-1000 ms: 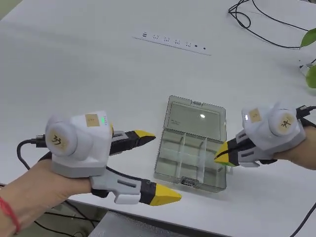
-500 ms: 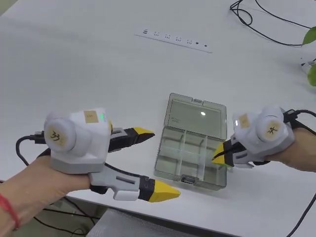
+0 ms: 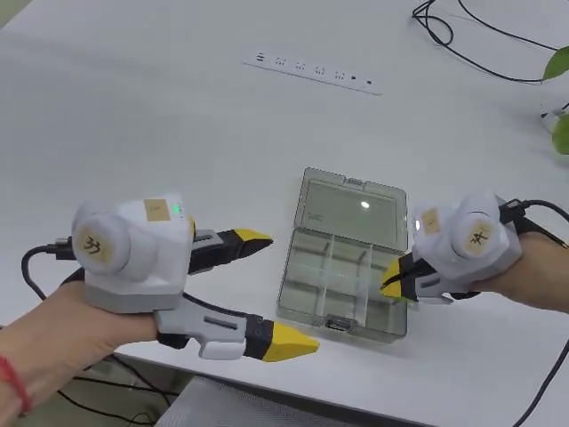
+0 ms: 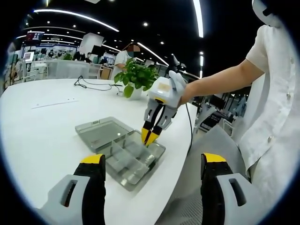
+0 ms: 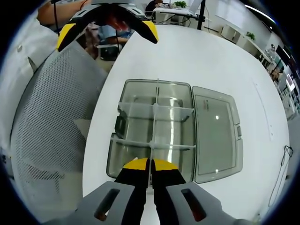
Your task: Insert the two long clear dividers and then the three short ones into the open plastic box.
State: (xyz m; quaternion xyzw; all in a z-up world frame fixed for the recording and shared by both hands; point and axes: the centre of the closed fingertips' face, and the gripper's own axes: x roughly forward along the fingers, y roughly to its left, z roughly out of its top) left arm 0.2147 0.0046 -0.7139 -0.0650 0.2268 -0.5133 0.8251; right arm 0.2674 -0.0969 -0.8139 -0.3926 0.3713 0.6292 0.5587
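Pinching a short clear divider (image 5: 151,152), the right tool (image 5: 150,163) could skew it off the box (image 5: 112,154) slot ahead — left tool (image 3: 289,291) gapes empty.

Right gripper (image 3: 391,285) nearer the box (image 3: 298,307)

- A clear, grey-tinted plastic box (image 5: 110,159) is seen lying open near the table's front edge, its lid (image 5: 215,136) folded flat beside it.
- Two cross dividers (image 5: 136,107) are seated upright inside.
- A lengthwise divider (image 5: 154,126) is stood along the middle, its near end pinched in the right gripper (image 5: 150,168).
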